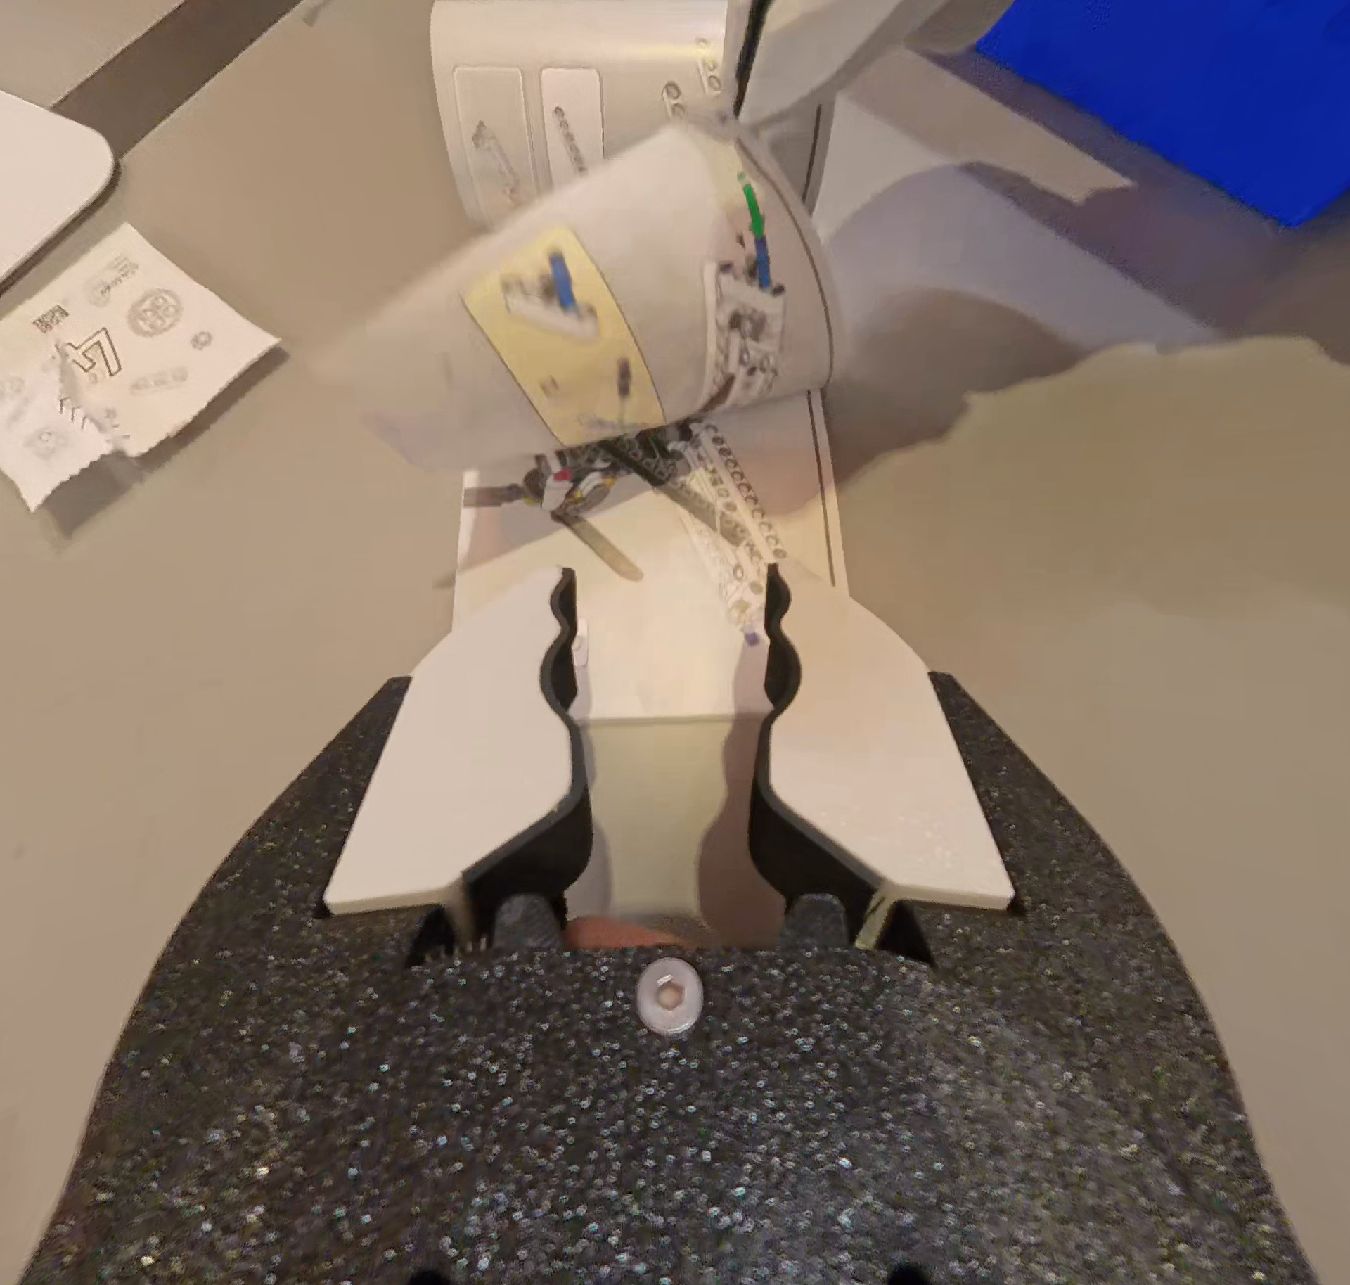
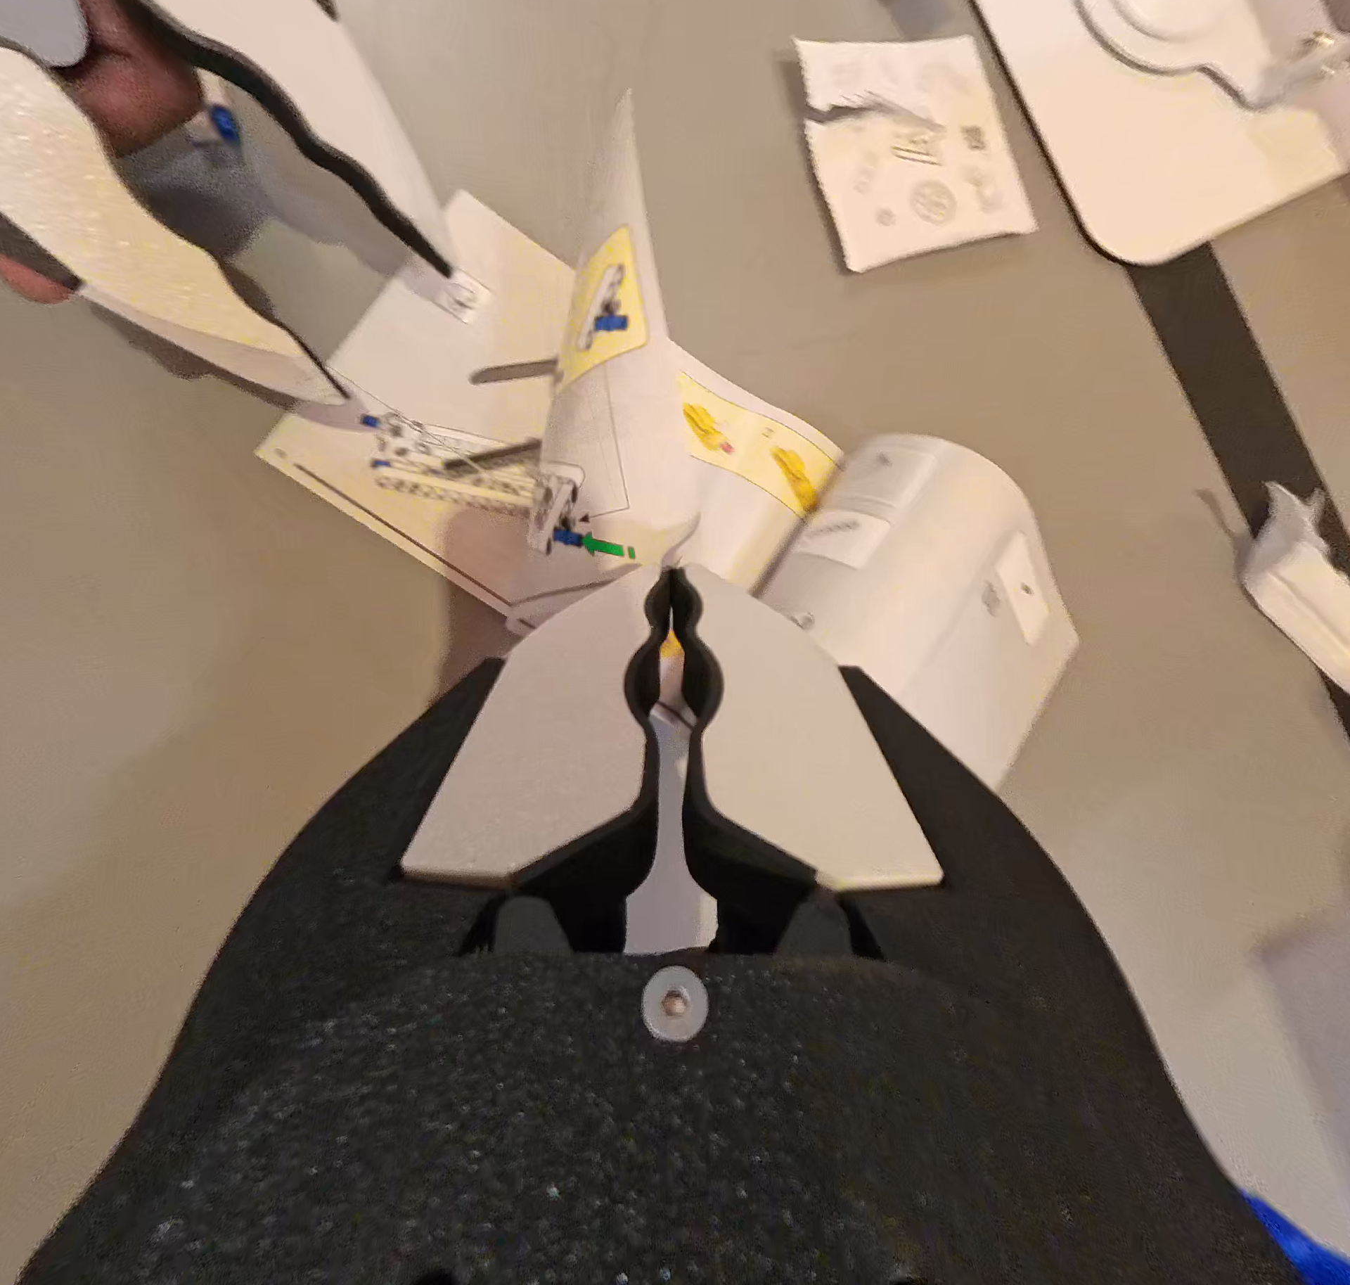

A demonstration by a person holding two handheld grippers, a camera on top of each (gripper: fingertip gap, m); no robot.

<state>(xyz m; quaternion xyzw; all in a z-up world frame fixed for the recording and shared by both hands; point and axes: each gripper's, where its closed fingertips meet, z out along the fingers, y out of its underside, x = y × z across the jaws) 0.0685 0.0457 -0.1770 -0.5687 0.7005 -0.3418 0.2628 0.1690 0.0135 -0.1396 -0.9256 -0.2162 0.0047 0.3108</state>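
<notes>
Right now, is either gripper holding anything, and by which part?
The right gripper pinches a lifted page of the instruction booklet by its corner. The left gripper is open, resting on the booklet.

**Layout of the table with the opened booklet**

An instruction booklet (image 2: 409, 446) lies open on the table (image 2: 182, 665). One page (image 2: 621, 402) stands lifted above the flat pages, its edge pinched in the closed right gripper (image 2: 672, 581). The left gripper (image 1: 668, 592), jaws apart, rests its fingertips on the flat page opposite. A printed sheet (image 2: 913, 154) lies apart from the booklet, beside a tray (image 2: 1139, 154) near the table edge. A box (image 1: 1198, 59) stands beyond the booklet.
</notes>
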